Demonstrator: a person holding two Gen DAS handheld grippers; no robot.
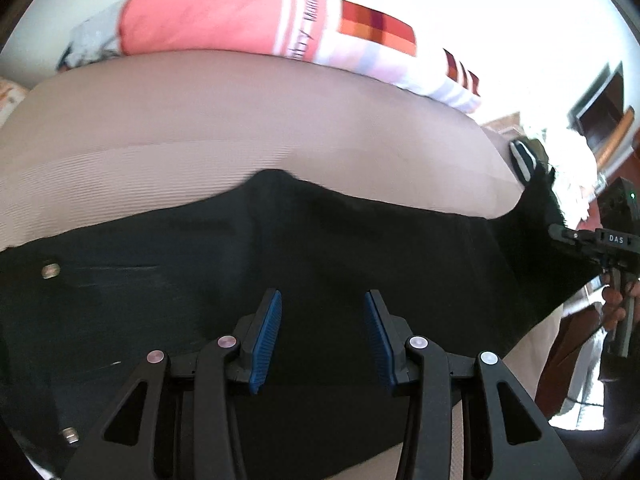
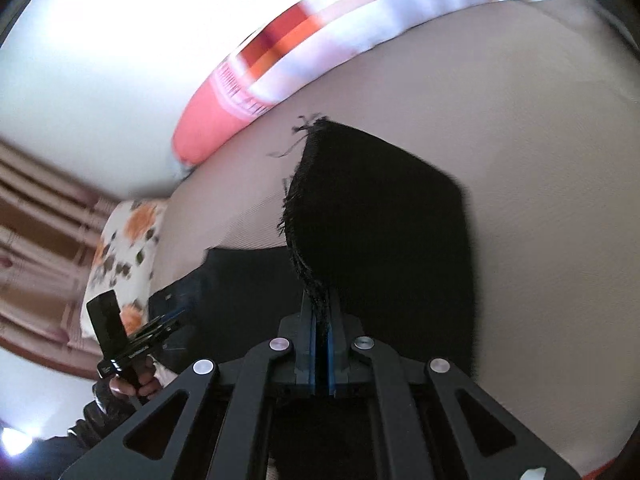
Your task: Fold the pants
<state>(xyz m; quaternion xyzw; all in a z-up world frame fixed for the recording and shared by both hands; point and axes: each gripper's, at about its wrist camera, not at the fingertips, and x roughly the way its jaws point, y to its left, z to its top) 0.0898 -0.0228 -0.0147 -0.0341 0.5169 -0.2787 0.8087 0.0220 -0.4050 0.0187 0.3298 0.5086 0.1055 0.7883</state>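
Left claw: your left claw [image 1: 322, 336] hangs over the black pants [image 1: 280, 264] with its blue pads [image 1: 266, 340] spread apart and nothing between them.
Right claw: your right claw [image 2: 320, 344] has its pads pressed together on a frayed hem of the pants [image 2: 380, 216], which rises from the claw toward 12 o'clock.
Pants: spread flat across the beige bed [image 1: 200, 120]; in the left wrist view the cloth fills the lower half, with two metal buttons [image 1: 51, 270] at 9 o'clock and one end lifted toward 3 o'clock.
Bed: beige ribbed cover [image 2: 540, 160], lying under the pants.
Pillow: coral and white pillow [image 1: 208, 20] with an orange check patch, at 12 o'clock beyond the pants.
Floral pillow: white with orange flowers [image 2: 128, 248], at 9 o'clock in the right wrist view.
Hand: your right hand [image 1: 616, 308] shows at 3 o'clock, gripping its handle.
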